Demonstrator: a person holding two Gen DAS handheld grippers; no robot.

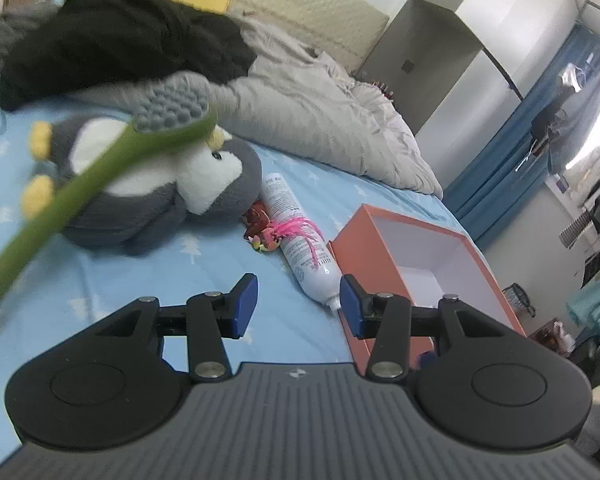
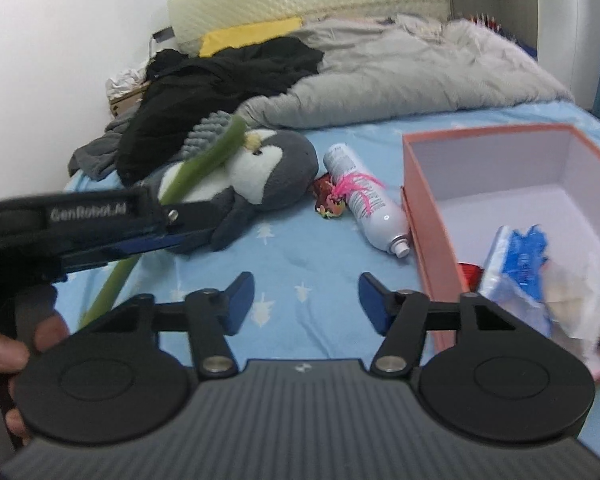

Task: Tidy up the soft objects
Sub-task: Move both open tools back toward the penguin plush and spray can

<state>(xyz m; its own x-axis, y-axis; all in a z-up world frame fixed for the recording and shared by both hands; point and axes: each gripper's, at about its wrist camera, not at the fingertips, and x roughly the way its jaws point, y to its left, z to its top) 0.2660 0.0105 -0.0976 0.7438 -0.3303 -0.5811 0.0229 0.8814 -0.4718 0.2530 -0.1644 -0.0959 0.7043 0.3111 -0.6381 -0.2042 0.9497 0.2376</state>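
A grey and white plush penguin [image 1: 156, 184] lies on the blue bed sheet [image 1: 204, 280]; it also shows in the right wrist view [image 2: 260, 176]. A green stem with a grey bobbled head [image 1: 100, 168] crosses in front of it, also seen in the right wrist view [image 2: 204, 160]. An orange box [image 1: 412, 248] stands open at the right; in the right wrist view the box [image 2: 428, 216] holds a blue-and-white pack [image 2: 516, 272] and a white plush. My left gripper [image 1: 298, 306] is open and empty above the sheet. My right gripper [image 2: 306, 304] is open and empty.
A white spray can [image 1: 300, 240] with a pink feathery toy [image 1: 296, 228] lies between penguin and box. Black clothing [image 1: 120, 48] and a grey duvet [image 1: 320, 120] are heaped behind. The left gripper body [image 2: 88, 220] and a hand show at the left.
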